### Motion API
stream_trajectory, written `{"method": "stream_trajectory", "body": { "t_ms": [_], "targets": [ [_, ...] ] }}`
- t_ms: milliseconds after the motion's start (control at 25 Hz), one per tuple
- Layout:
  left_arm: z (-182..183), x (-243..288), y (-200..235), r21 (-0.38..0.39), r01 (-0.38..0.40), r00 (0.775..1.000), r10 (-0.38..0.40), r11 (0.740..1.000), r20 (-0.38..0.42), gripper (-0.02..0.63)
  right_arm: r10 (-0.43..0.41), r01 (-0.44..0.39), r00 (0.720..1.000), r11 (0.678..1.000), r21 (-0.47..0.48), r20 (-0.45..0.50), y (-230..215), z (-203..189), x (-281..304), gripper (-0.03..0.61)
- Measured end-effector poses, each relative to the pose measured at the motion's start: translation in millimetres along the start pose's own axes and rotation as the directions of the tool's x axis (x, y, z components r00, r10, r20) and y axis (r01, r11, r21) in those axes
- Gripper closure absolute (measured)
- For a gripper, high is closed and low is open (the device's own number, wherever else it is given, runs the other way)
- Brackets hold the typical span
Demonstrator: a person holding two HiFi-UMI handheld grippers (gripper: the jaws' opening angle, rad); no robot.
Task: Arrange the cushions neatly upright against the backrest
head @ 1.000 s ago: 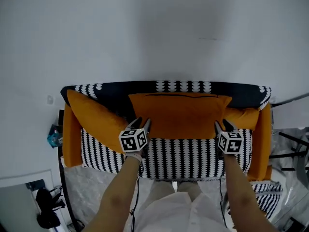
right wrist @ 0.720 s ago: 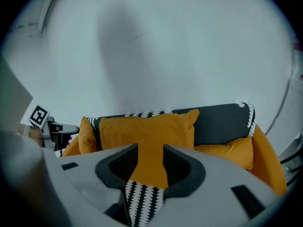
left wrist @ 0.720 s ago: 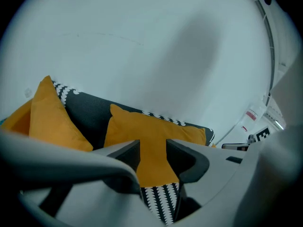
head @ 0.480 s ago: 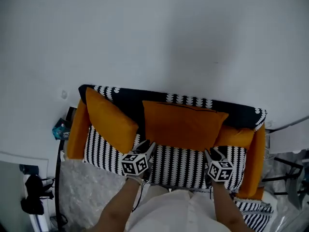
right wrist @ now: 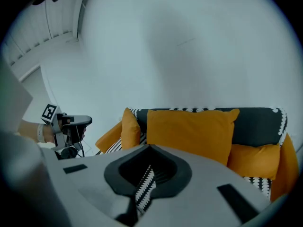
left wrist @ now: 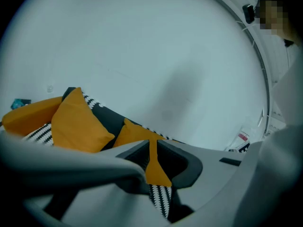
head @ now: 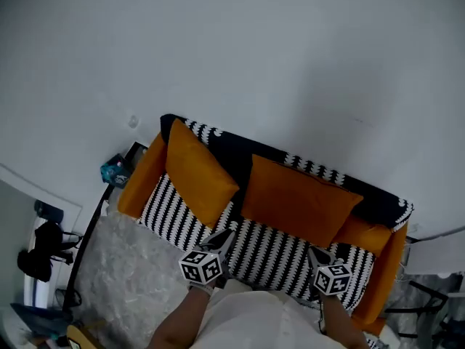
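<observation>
Against a white wall (head: 254, 49) stands a sofa (head: 272, 257) with a black-and-white striped seat, and all three orange cushions are on it. At its left end, just beside the orange left armrest (head: 142, 180), the left cushion (head: 197, 171) stands on edge in the corner. Its long axis runs from the dark backrest (head: 240, 155) out toward the near edge of the seat, and its broad face is turned right toward the middle of the sofa. The left tongs (head: 221, 236) hover over the near edge of the seat, apart from every cushion and pointing toward the backrest. Their jaws are closing, with only a narrow slit left between the tips and nothing between them. The middle cushion (head: 298, 202), the largest, stands upright against the backrest with its long axis along it and its face toward the near side. The right tongs (head: 317, 254) hang over the near edge of the seat in front of this cushion's right part, clear of it, with the jaws closed together and empty. The right cushion (head: 363, 235), the smallest, sits low in the right corner with its long axis along the backrest. Its left end is tucked behind the middle cushion and its right end lies by the right armrest (head: 385, 275).
</observation>
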State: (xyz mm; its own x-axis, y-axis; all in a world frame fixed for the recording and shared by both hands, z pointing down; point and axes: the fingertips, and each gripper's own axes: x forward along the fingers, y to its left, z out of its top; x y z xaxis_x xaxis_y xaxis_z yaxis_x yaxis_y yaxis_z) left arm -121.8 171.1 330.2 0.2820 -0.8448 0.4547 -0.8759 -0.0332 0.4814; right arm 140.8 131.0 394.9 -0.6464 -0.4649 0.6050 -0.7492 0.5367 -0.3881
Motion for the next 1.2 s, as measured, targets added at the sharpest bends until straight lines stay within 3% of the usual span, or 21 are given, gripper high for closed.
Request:
{"method": "stream_trajectory", "body": {
  "t_ms": [360, 800, 1000, 1200],
  "targets": [
    [4, -102, 108, -0.146, -0.104, 0.988, 0.119, 0.984, 0.102, 0.551, 0.138, -0.139, 0.990, 0.988, -0.063, -0.020, 120, 27, 70, 0.558],
    [4, -275, 282, -0.205, -0.242, 0.945, 0.278, 0.948, 0.170, 0.552, 0.214, -0.214, 0.977, 0.977, 0.009, 0.017, 307, 24, 168, 0.558],
    [9, -330, 330, -0.221, -0.270, 0.929, 0.314, 0.937, 0.197, 0.551, 0.224, -0.225, 0.974, 0.973, 0.050, 0.029, 360, 20, 193, 0.558],
    [21, -338, 354, -0.240, -0.248, 0.928, 0.301, 0.939, 0.219, 0.552, 0.217, -0.217, 0.976, 0.976, 0.017, -0.005, 373, 24, 205, 0.558]
  ]
}}
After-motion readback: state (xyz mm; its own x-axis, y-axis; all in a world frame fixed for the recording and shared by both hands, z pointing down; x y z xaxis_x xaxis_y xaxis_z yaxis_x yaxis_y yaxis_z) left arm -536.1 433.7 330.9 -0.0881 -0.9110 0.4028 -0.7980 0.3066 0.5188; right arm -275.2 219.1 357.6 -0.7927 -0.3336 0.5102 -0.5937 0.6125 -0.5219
